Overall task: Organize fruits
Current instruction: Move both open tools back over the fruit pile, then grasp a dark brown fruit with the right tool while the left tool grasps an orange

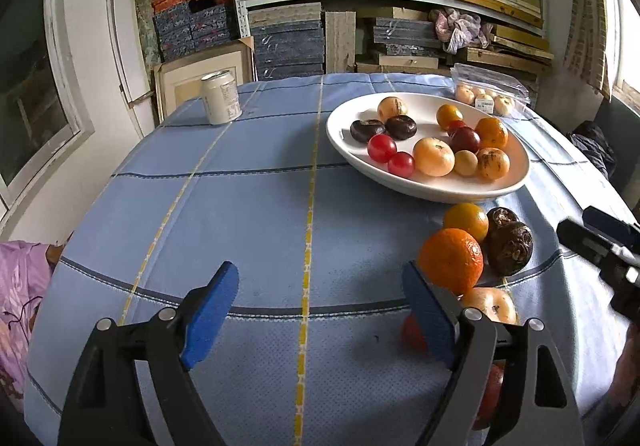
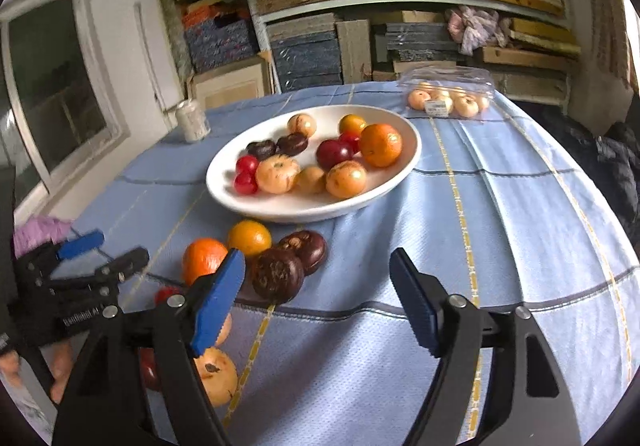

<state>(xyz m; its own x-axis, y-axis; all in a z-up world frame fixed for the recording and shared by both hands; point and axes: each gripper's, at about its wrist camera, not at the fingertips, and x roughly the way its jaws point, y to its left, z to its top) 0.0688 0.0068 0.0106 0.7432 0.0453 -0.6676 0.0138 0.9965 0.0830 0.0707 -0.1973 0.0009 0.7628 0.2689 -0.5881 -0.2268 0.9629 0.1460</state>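
with both tools empty, pick one loose fruit at a time

while several fruits still lie loose on the blue checked tablecloth point(image 1: 248, 214), the step in hand looks like choosing the next one for the shallow white oval plate point(image 1: 340, 134). the loose cluster sits just in front of the plate's near rim: a large orange mandarin point(image 1: 450, 260), a smaller yellow-orange round fruit point(image 1: 466, 220), two dark brown wrinkled fruits point(image 1: 510, 252) touching each other, and a pale peach-coloured fruit point(image 1: 490, 304) nearer the table edge. a small red fruit shows partly behind the left tool's finger, too hidden to name.

the fruits crowd one another, so i judge it wise to take an outer one first, closing across its widest part and lifting straight up so its neighbours do not roll. the plate has most bare room at its left end.

the left gripper point(image 1: 320, 310) points down over bare cloth, its blue pads wide apart and holding nothing, the mandarin just outside its right finger. the right gripper point(image 2: 320, 306) also tilts downward, jaws fairly wide and empty, with the dark fruits just beyond its left pad. each tool shows at the edge of the other's view, so the hands are near each other.
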